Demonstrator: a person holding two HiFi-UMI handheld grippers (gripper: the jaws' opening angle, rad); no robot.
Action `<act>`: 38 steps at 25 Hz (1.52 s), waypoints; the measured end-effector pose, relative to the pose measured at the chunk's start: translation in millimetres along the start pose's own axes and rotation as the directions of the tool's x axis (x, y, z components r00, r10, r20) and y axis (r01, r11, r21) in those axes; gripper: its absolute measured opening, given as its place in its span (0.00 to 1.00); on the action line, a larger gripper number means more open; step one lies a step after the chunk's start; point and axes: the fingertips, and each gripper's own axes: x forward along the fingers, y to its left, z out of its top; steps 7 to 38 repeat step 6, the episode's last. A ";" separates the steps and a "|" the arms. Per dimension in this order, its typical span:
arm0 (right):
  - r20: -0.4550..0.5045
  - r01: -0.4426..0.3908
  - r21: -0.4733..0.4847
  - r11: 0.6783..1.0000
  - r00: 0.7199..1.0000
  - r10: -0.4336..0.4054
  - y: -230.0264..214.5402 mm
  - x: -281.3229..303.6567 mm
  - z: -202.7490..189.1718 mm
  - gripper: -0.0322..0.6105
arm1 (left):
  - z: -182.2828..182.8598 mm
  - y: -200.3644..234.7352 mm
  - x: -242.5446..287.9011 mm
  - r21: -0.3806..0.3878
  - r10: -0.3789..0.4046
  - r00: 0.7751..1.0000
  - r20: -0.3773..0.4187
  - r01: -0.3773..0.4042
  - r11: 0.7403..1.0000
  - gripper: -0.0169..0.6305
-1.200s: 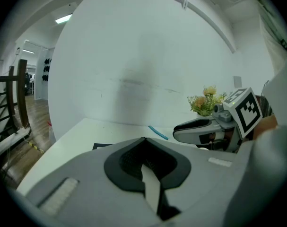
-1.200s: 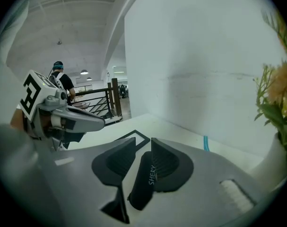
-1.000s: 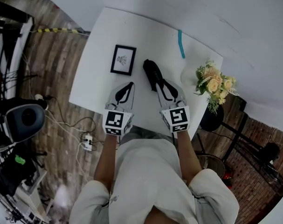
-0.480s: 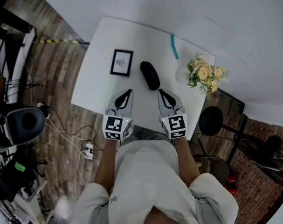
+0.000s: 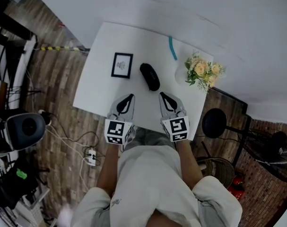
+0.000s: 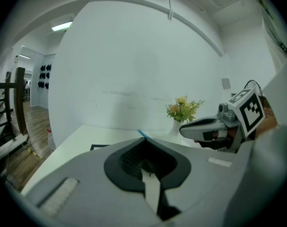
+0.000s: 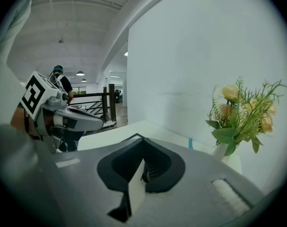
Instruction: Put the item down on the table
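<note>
Black and oblong, the item [image 5: 150, 76] already lies flat on the white table [image 5: 96, 79]. It sits just ahead of your tongs, in the gap between the lines they point along, and touches neither. It looks like a smooth dark shell with rounded ends, perhaps a soft case, though the views do not show exactly what it is. Its long axis runs away from you and leans a little to your left.

Both tongs are empty. The left tongs [image 5: 129, 97] have their jaws closed tip to tip with nothing between them, and so do the right tongs [image 5: 163, 95].

The set-down looks done, so what remains is a clean retreat. Draw both tongs straight back toward yourself, low and level, without sweeping sideways over the item. A small picture frame [image 5: 122, 65] lies beyond the left tongs, beside the item. A vase of flowers [image 5: 200, 71] stands beyond the right tongs, off to their right. The vase looks the more likely to topple if clipped, so give that side more room. A teal strip [image 5: 172, 48] lies farther off, past the item.
</note>
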 end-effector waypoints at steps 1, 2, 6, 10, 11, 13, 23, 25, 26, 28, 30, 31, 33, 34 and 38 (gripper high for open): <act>0.002 0.002 -0.001 1.000 1.000 -0.002 0.0 -0.5 1.5 0.05 | 0.0 -0.5 -0.4 0.000 -0.002 1.000 -0.001 0.002 1.000 0.05; 0.007 0.003 -0.002 1.000 1.000 -0.003 0.2 -0.5 3.6 0.05 | 0.5 -0.7 -0.4 0.001 -0.003 1.000 -0.002 0.003 1.000 0.05; 0.016 0.011 -0.011 1.000 1.000 -0.011 -0.5 1.6 10.6 0.05 | 4.9 0.2 1.4 0.004 -0.009 1.000 0.004 0.009 1.000 0.05; 0.016 0.011 -0.011 1.000 1.000 -0.011 -0.5 1.6 10.6 0.05 | 4.9 0.2 1.4 0.004 -0.009 1.000 0.004 0.009 1.000 0.05; 0.016 0.011 -0.011 1.000 1.000 -0.011 -0.5 1.6 10.6 0.05 | 4.9 0.2 1.4 0.004 -0.009 1.000 0.004 0.009 1.000 0.05; 0.016 0.011 -0.011 1.000 1.000 -0.011 -0.5 1.6 10.6 0.05 | 4.9 0.2 1.4 0.004 -0.009 1.000 0.004 0.009 1.000 0.05; 0.016 0.011 -0.011 1.000 1.000 -0.011 -0.5 1.6 10.6 0.05 | 4.9 0.2 1.4 0.004 -0.009 1.000 0.004 0.009 1.000 0.05; 0.016 0.011 -0.011 1.000 1.000 -0.011 -0.5 1.6 10.6 0.05 | 4.9 0.2 1.4 0.004 -0.009 1.000 0.004 0.009 1.000 0.05; 0.016 0.011 -0.011 1.000 1.000 -0.011 -0.5 1.6 10.6 0.05 | 4.9 0.2 1.4 0.004 -0.009 1.000 0.004 0.009 1.000 0.05; 0.016 0.011 -0.011 1.000 1.000 -0.011 -0.5 1.6 10.6 0.05 | 4.9 0.2 1.4 0.004 -0.009 1.000 0.004 0.009 1.000 0.05; 0.016 0.011 -0.011 1.000 1.000 -0.011 -0.5 1.6 10.6 0.05 | 4.9 0.2 1.4 0.004 -0.009 1.000 0.004 0.009 1.000 0.05; 0.016 0.011 -0.011 1.000 1.000 -0.011 -0.5 1.6 10.6 0.05 | 4.9 0.2 1.4 0.004 -0.009 1.000 0.004 0.009 1.000 0.05; 0.016 0.011 -0.011 1.000 1.000 -0.011 -0.5 1.6 10.6 0.05 | 4.9 0.2 1.4 0.004 -0.009 1.000 0.004 0.009 1.000 0.05; 0.016 0.011 -0.011 1.000 1.000 -0.011 -0.5 1.6 10.6 0.05 | 4.9 0.2 1.4 0.004 -0.009 1.000 0.004 0.009 1.000 0.05; 0.016 0.011 -0.011 1.000 1.000 -0.011 -0.5 1.6 10.6 0.05 | 4.9 0.2 1.4 0.004 -0.009 1.000 0.004 0.009 1.000 0.05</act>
